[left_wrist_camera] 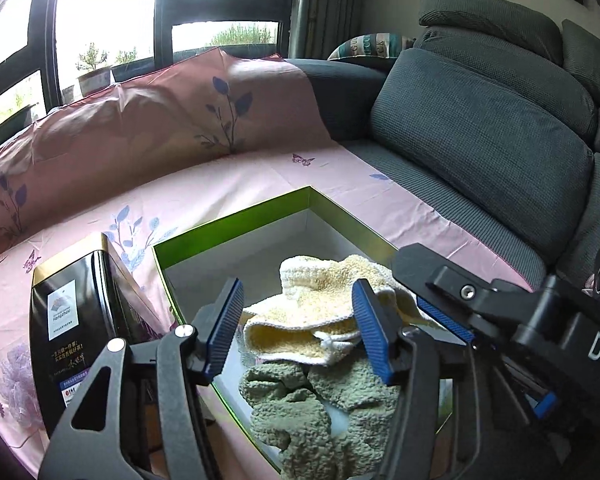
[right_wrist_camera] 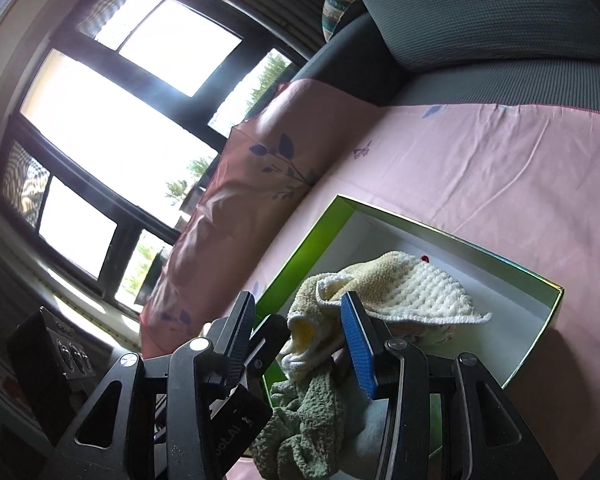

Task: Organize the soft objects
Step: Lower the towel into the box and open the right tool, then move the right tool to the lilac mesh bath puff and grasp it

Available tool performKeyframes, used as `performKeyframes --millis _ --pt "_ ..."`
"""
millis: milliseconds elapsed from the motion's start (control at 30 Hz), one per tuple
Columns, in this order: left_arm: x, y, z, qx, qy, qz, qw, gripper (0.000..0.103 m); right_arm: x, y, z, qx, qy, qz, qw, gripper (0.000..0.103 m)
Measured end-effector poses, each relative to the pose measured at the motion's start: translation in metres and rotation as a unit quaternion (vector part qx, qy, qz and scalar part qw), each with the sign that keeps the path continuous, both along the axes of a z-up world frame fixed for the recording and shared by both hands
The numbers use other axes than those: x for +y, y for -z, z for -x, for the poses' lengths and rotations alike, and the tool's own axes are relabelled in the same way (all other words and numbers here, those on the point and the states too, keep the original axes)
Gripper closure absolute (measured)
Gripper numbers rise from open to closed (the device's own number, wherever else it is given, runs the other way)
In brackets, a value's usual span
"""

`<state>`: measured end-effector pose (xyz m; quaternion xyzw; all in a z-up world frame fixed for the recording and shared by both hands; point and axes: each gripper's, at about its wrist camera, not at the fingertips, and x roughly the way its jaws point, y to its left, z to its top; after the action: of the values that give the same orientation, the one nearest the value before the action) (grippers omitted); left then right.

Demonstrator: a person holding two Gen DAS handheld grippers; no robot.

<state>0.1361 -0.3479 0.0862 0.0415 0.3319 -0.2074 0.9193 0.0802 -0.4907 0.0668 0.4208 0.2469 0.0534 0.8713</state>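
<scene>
Cream knitted cloth lies atop a sage-green fuzzy cloth inside the green-rimmed open cardboard box. Above that box, the left gripper and right gripper both gape, holding nothing. A black tin stands just beside the box.

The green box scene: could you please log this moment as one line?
left gripper: open | right gripper: open | cream cloth, green cloth: in green box
</scene>
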Motion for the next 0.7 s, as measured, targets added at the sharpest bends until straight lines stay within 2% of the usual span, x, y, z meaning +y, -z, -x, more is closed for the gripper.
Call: performKeyframes --millis 67,300,433,533,633,700 --pt "0.007 -0.005 0.003 -0.005 -0.011 0.006 0.9999 0.033 0.001 -0.005 0.003 -0.009 -0.002 0.004 1.000 0.045" --pt "0.045 -0.027 0.020 -0.023 -0.045 0.012 0.9986 0.024 0.013 -0.022 0.009 -0.028 -0.021 0.025 0.999 0.038" --pt "0.085 -0.037 0.028 -0.012 -0.083 0.026 0.9961 0.023 0.027 -0.034 0.010 -0.045 -0.036 0.037 0.998 0.026" --pt "0.124 -0.043 0.037 -0.015 -0.121 0.037 0.9919 0.015 0.043 -0.042 0.011 -0.055 -0.059 0.046 0.996 0.026" --pt "0.166 -0.045 0.045 -0.020 -0.170 0.035 0.9845 0.013 0.063 -0.051 0.012 -0.063 -0.074 0.066 0.993 0.015" --pt "0.194 -0.042 0.050 -0.017 -0.200 0.028 0.9792 0.013 0.078 -0.056 0.012 -0.066 -0.095 0.079 0.990 0.015"
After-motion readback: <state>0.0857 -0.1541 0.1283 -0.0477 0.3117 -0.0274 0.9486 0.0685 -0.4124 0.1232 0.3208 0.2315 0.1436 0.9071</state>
